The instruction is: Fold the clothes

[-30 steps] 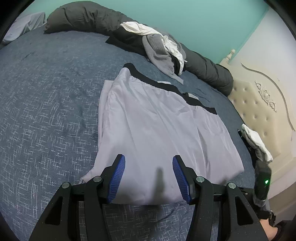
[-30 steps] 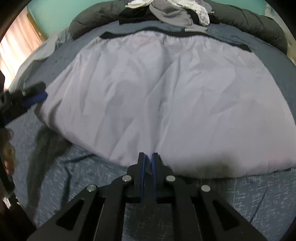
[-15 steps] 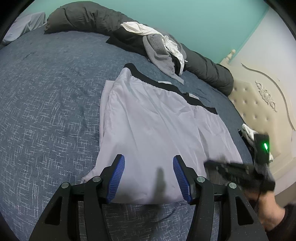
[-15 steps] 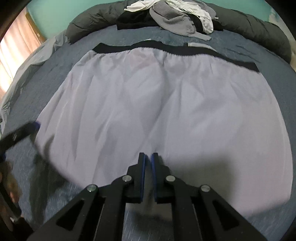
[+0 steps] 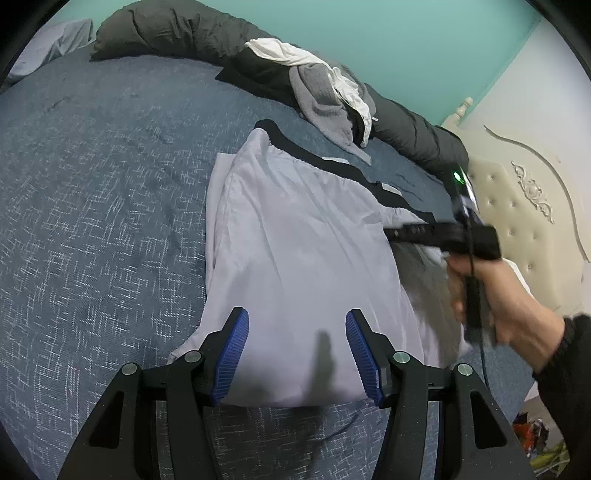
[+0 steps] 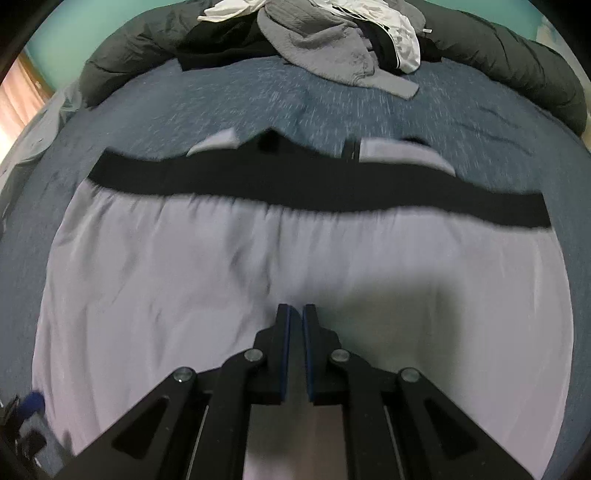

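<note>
A pale lilac garment with a black waistband lies flat on the blue bedspread. My left gripper hovers open over its near hem, nothing between the blue pads. My right gripper is shut and empty, hanging over the middle of the garment below the waistband. In the left wrist view the right gripper reaches in from the right, held by a hand.
A heap of grey, white and black clothes rests on a dark rolled duvet at the far side of the bed. A cream padded headboard stands at the right. The left gripper's blue tip shows at lower left.
My right gripper has travelled from the garment's near edge across it toward the waistband, staying shut. The left gripper has kept still and open.
</note>
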The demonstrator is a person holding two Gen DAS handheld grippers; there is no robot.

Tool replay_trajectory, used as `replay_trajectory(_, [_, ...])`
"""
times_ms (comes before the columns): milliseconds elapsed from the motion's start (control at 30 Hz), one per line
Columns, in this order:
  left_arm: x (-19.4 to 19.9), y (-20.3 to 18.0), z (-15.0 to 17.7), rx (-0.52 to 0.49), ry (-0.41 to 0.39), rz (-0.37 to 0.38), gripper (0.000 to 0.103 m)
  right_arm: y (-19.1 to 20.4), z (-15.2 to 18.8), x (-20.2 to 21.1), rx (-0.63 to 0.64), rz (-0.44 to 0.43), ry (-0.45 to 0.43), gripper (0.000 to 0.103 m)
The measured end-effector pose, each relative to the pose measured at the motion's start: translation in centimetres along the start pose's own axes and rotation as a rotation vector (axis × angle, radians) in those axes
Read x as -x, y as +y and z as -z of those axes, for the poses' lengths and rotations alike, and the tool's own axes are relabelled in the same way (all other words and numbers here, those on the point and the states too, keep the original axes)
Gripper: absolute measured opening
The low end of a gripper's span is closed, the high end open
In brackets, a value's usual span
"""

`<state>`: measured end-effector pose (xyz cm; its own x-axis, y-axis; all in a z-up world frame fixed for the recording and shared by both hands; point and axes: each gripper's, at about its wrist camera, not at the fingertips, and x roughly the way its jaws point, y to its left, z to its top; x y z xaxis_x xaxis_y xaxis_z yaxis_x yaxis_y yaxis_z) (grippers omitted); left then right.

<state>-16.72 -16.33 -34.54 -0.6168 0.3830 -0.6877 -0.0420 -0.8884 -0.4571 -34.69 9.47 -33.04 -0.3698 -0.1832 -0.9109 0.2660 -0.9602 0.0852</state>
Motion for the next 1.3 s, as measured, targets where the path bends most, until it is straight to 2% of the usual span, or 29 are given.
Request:
replay_trajectory(333, [-0.3, 0.8, -0.4, 0.007, 0.006, 0.006, 0.059, -1.4, -6.2, -3.2, -0.023, 0.013, -0.030, 0.006])
replay_trajectory(467, [-0.5, 1.0, -0.5, 0.006, 0.010, 0.007, 0.059, -2.1, -6.9, -3.4, -0.047, -0.006, -0.018, 0.006])
replay_trajectory(600, [-0.4, 1.3, -0.5, 0.014, 0.012, 0.002, 0.059, -3.0, -6.6, -0.9, -0.065, -0.062, -0.080, 0.006])
replay_trajectory(767, [0.7, 2.2, -0.6, 0.042, -0.004, -0.008, 0.059, -4.5, -1.4, 5.3, -0.077, -0.156, -0.148, 0.006])
replay_trajectory(867, [1.7, 2.7, -0.6, 0.054, -0.023, -0.040, 0.070, -5.9, 2.7, 8.1, -0.080, -0.184, -0.173, 0.006])
replay_trajectory(967, [2.2, 3.3, -0.3, 0.072, -0.028, -0.055, 0.070, -6.9, 6.4, 10.4, -0.081, -0.192, -0.193, 0.006])
replay_trajectory(1033, [2.1, 4.0, 0.0, 0.098, -0.020, -0.048, 0.070, -7.7, 8.3, 11.0, -0.093, -0.201, -0.192, 0.006])
replay_trajectory(1133, [1.4, 4.7, 0.4, 0.147, 0.013, 0.012, 0.070, -9.5, 11.5, 11.5, -0.157, -0.183, -0.180, 0.007])
replay_trajectory(1300, [0.7, 5.2, 1.1, 0.176, 0.035, -0.002, 0.070, -10.5, 15.5, 12.0, -0.176, -0.136, -0.171, 0.009])
